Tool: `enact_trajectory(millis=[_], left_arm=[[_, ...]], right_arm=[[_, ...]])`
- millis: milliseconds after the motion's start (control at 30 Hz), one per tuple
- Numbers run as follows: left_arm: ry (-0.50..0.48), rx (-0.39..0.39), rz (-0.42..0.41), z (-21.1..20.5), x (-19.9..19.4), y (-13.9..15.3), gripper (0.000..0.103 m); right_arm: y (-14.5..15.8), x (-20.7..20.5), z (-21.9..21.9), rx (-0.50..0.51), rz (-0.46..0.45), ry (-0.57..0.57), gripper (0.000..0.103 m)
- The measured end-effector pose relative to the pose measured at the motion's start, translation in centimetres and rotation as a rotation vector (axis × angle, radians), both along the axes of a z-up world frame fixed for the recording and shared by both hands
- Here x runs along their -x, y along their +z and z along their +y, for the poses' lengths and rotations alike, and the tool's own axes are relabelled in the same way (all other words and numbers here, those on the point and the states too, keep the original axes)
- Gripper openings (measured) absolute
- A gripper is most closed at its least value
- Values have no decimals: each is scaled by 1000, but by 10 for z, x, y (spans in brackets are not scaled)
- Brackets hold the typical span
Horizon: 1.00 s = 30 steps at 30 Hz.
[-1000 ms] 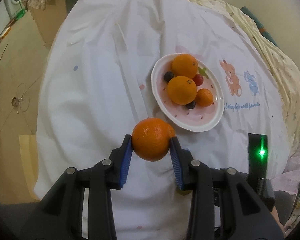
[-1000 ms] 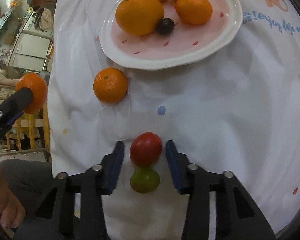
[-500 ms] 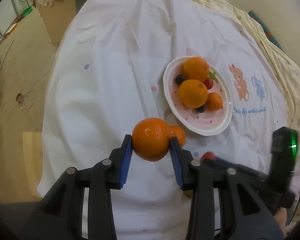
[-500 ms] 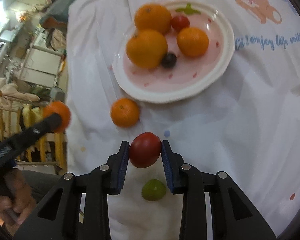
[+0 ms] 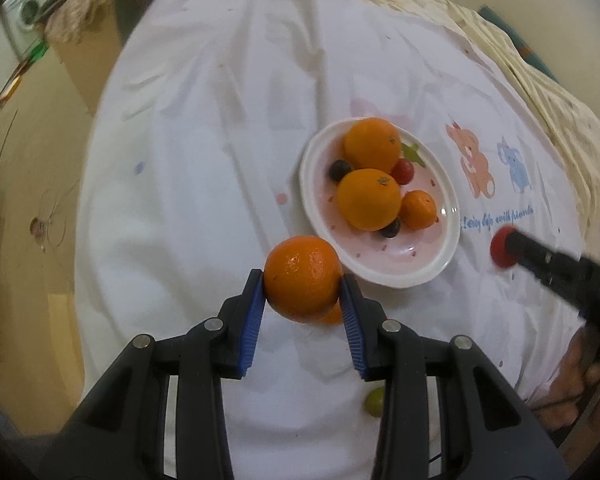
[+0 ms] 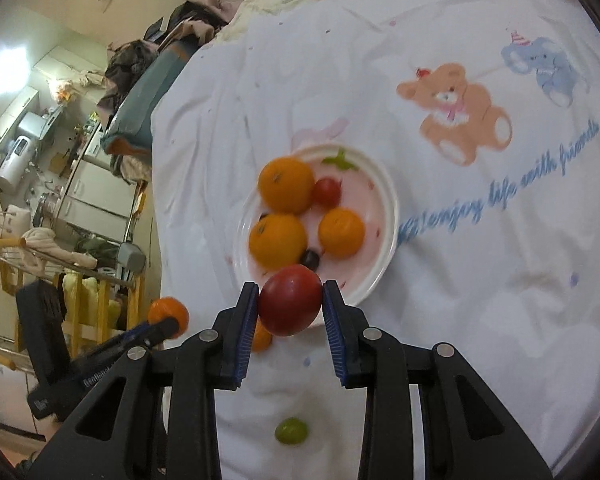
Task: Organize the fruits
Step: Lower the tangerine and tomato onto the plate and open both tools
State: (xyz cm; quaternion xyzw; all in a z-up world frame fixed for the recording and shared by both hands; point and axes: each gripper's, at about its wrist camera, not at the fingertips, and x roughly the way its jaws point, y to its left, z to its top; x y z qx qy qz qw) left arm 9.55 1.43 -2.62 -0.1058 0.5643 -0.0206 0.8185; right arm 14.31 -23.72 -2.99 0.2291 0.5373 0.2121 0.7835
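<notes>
We are now lifting the tomato (image 6: 290, 300), gripped in our right gripper (image 6: 290, 308), toward the plate (image 6: 386, 220); our left gripper (image 5: 302, 300) is still clamping an orange (image 5: 302, 278) beside the plate. Only the right view is showing the kitchen beyond.

Five oranges (image 5: 302, 278), two red tomatoes (image 6: 290, 299), perhaps two dark grapes (image 5: 340, 170), one green fruit (image 6: 291, 431), one plate (image 5: 440, 264)

Plate (image 5: 448, 258) crowded: two big oranges (image 5: 369, 199), small orange (image 5: 418, 210), cherry tomato (image 5: 403, 171), dark grapes (image 5: 391, 231) fill far and middle part; bare pink patch only at near rim. Loose small orange (image 6: 261, 336) sits on cloth (image 5: 204, 168) just beside near rim. Green fruit (image 6: 291, 431) lies nearer still, well apart from plate. Cloth left of plate open, wrinkled.
</notes>
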Motion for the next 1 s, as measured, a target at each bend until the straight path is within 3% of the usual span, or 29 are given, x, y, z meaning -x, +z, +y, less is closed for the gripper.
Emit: enact_trajectory(millis=[333, 667, 933, 1000], left_arm=[[-98, 6, 41, -39, -30, -24, 33], [-112, 75, 105, -55, -46, -55, 35], [-124, 50, 99, -57, -47, -57, 36], [-132, 42, 106, -60, -47, -56, 46]], right_arm=[[-3, -39, -19, 60, -22, -13, 34], [-38, -70, -23, 68, 35, -26, 34], [-62, -77, -20, 75, 53, -22, 36], [-65, -77, -20, 75, 59, -21, 37]])
